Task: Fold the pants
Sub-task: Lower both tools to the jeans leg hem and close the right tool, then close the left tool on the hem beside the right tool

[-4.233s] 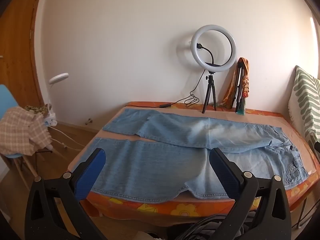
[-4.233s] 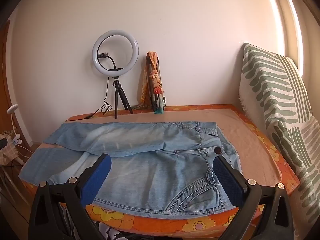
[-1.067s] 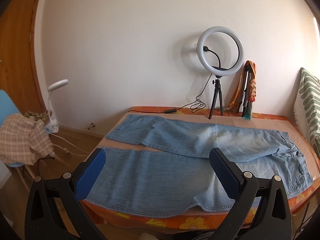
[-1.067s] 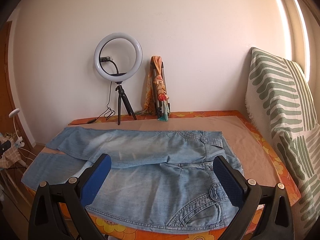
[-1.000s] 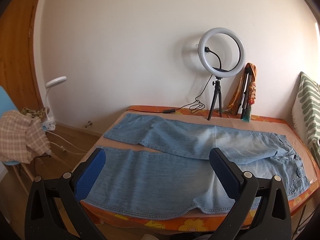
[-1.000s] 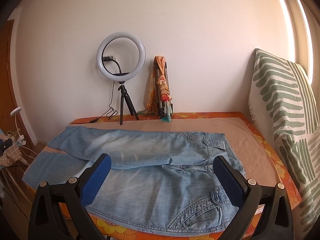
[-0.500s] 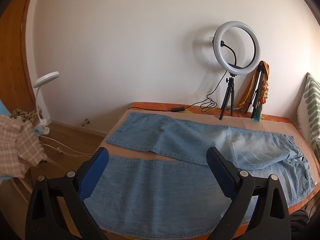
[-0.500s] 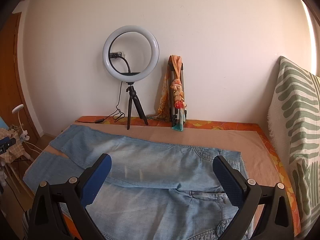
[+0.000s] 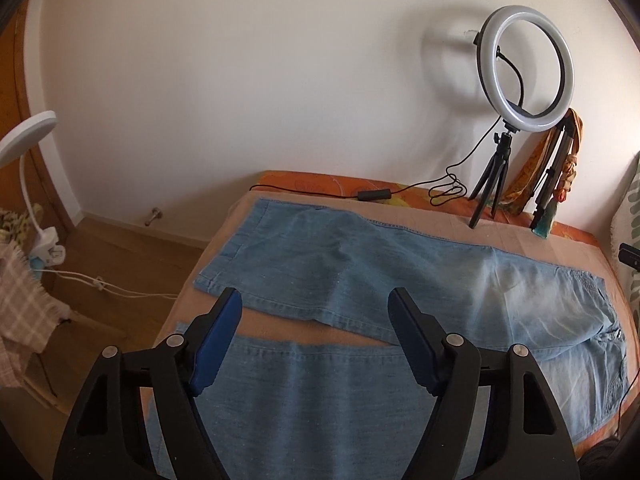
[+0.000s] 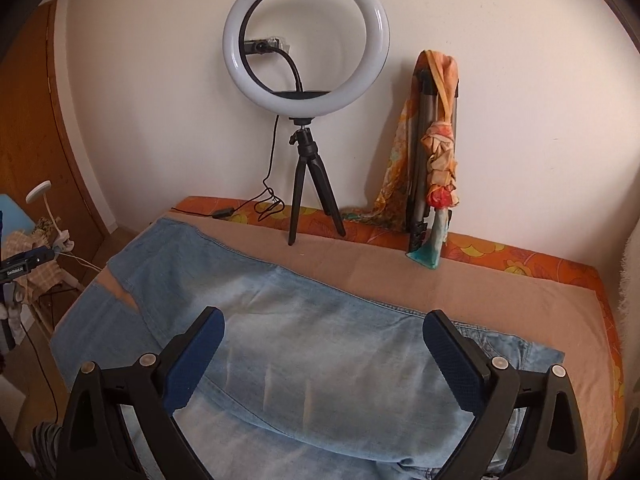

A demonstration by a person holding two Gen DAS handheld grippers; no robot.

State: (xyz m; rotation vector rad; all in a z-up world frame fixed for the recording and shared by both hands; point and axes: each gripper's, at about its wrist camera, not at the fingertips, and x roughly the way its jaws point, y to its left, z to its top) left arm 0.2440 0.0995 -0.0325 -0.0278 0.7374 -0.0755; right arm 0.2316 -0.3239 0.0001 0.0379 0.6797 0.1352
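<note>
Light blue denim pants (image 9: 360,280) lie flat on a table with a beige cloth (image 9: 500,232), legs spread apart, hems to the left, waist to the right. My left gripper (image 9: 316,312) is open and empty, hovering over the near leg by the gap between the legs. In the right wrist view the pants (image 10: 300,320) fill the lower middle. My right gripper (image 10: 322,332) is open and empty above the seat and upper far leg.
A ring light on a small tripod (image 9: 524,68) and a folded tripod wrapped in an orange scarf (image 10: 434,148) stand at the table's back edge, with a cable (image 9: 400,192) beside them. A green striped cushion (image 9: 628,216) is at right. A chair with a checked cloth (image 9: 24,312) stands left.
Both grippers have moved forward and lower over the table. The pants now look much closer. The left gripper's jaws stand narrower than before. The pants have not moved.
</note>
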